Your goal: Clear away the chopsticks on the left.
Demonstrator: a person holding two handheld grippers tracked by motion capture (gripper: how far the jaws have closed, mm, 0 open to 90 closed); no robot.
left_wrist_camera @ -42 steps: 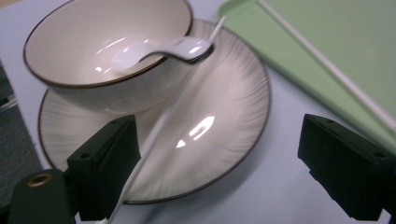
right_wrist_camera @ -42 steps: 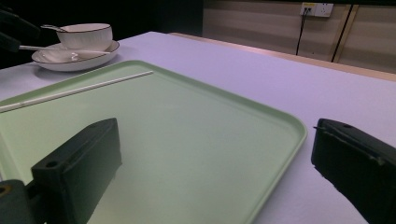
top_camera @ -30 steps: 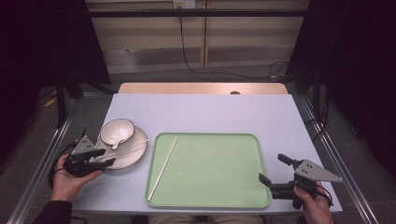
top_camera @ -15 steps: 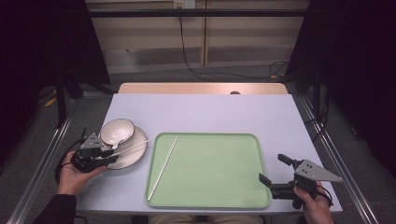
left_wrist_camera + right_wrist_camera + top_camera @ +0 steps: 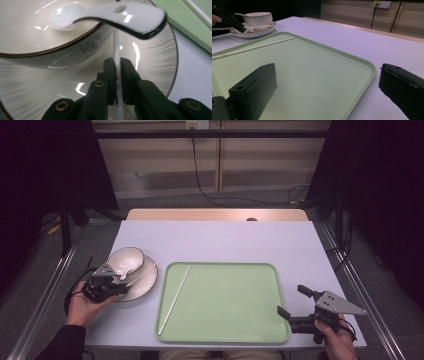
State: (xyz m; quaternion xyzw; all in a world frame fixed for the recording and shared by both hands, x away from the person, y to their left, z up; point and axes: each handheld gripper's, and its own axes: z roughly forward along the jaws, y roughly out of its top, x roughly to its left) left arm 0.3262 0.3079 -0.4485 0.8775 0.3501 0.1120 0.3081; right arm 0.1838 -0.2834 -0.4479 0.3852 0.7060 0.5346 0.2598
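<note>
On the ribbed white plate [image 5: 155,65] at the table's left, the left gripper [image 5: 117,62] has just been closing and now pinches a thin white chopstick [image 5: 116,45], its long axis running straight ahead under the spoon [image 5: 120,15]; right gripper [image 5: 300,307], jaws wide, waits well apart.

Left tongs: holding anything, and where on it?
Yes: the left tongs, just closing, pinch the white chopstick lying on the plate, near its end toward the hand.

A staged recording space in a lab or studio. A pale lavender counter [image 5: 215,245] stands on a bare grey floor [image 5: 45,285], hemmed by black curtains [image 5: 45,180] at 9 and 3 o'clock. At 12 o'clock, a beige panelled wall [image 5: 165,160] carries a socket [image 5: 196,124] with a cable [image 5: 200,180] trailing down.
</note>
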